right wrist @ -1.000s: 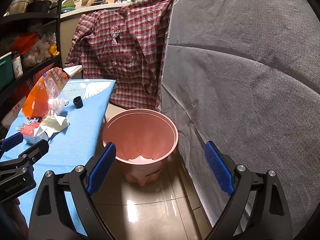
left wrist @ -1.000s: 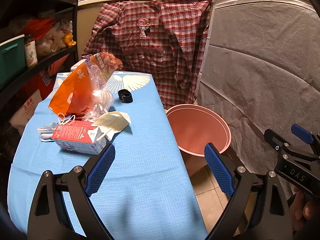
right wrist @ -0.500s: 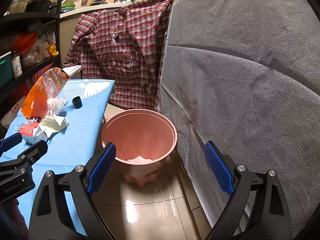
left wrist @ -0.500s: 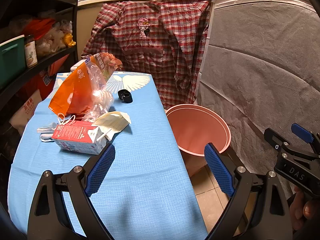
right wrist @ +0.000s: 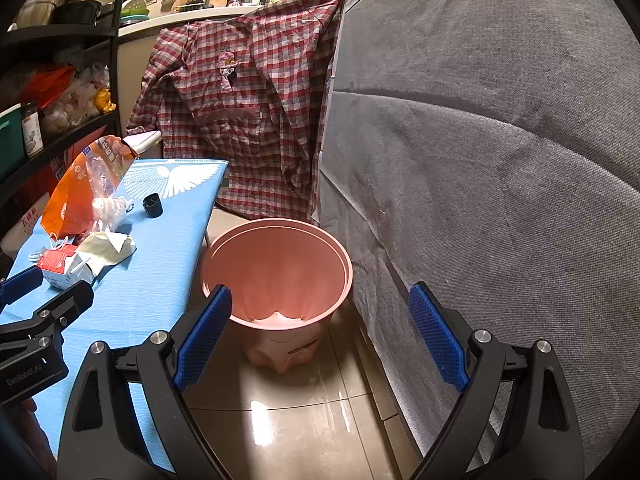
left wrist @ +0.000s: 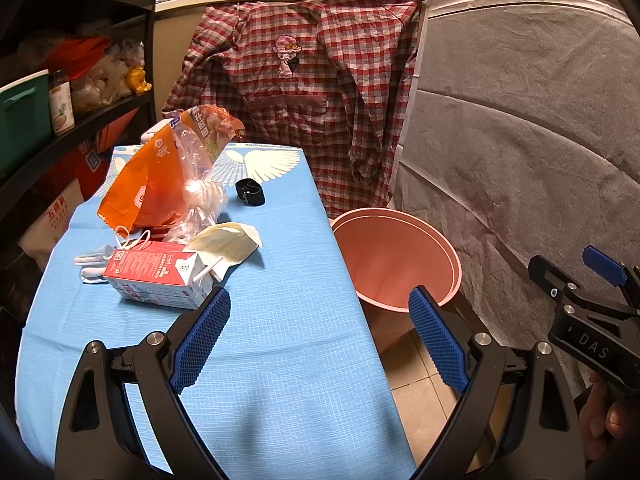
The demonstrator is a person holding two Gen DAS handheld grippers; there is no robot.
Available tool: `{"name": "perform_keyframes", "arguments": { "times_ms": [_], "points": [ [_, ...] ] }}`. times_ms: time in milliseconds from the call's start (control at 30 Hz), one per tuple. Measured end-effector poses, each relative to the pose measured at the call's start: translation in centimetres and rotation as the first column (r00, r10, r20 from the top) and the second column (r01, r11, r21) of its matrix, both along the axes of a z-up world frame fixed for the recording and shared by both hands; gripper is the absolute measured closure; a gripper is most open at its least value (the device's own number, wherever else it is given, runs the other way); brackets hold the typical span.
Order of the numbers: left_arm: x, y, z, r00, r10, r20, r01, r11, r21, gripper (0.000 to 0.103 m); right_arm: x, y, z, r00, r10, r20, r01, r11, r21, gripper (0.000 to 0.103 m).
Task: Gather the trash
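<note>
The left gripper fills the bottom of the left wrist view, its two blue ribbed pads spread wide with nothing between them, hanging over the near end of the tabletop, which wears a light blue woven cloth with a white wing print at its far end.

Five pieces of trash cluster at centre left of that view. One red-and-white milk carton, a rectangular box, lies on its side with its long axis running left to right and its opened spout end with a white straw facing the right side of the frame. Touching that end is one cream paper wrapper, crumpled and ridged. Behind them stands one orange and clear plastic bag, creased and glossy, leaning up toward the upper right. A small white crumpled tissue lies at the carton's left end. One small black cap, round and hollow, sits apart beyond the bag.

In the right wrist view the right gripper is likewise opened wide and empty, over glossy beige floor tiles. Ahead of it, frame centre, one pink plastic bin, round and smooth, stands upright just beside the tabletop edge. A red checked shirt hangs behind; grey felt-like fabric covers the right.
</note>
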State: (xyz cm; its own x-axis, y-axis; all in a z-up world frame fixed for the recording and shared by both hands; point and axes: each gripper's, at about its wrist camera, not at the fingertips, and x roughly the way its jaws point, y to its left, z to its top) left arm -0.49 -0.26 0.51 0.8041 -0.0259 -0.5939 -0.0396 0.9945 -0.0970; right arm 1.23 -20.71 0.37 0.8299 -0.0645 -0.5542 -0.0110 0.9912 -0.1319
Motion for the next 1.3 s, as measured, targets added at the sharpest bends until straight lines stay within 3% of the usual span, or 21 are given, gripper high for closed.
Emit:
{"name": "perform_keyframes", "arguments": {
  "times_ms": [833, 1033, 1300],
  "points": [
    [0.1, -0.1, 0.2, 1.0, -0.006, 0.002, 0.006, 1.0, 0.007, 0.016, 0.2, -0.4, 0.1, 1.0, -0.018, 0.016, 0.017, 1.0, 0.011, 0.015],
    [-0.2, 0.9, 1.3, 1.0, -0.019, 0.016, 0.019, 1.0, -0.006, 0.026, -0.1, 0.4, 0.9, 0.999, 0.001, 0.039, -0.002, 0.999, 0.048, 0.03],
    [0.6, 4.3, 4.1, 0.998, -0.06, 0.006, 0.06, 0.998, -0.004, 0.052, -0.1, 3.9, 2.7, 0.992, 0.116, 0.056, -0.12, 0.99, 0.079, 0.048]
  ]
}}
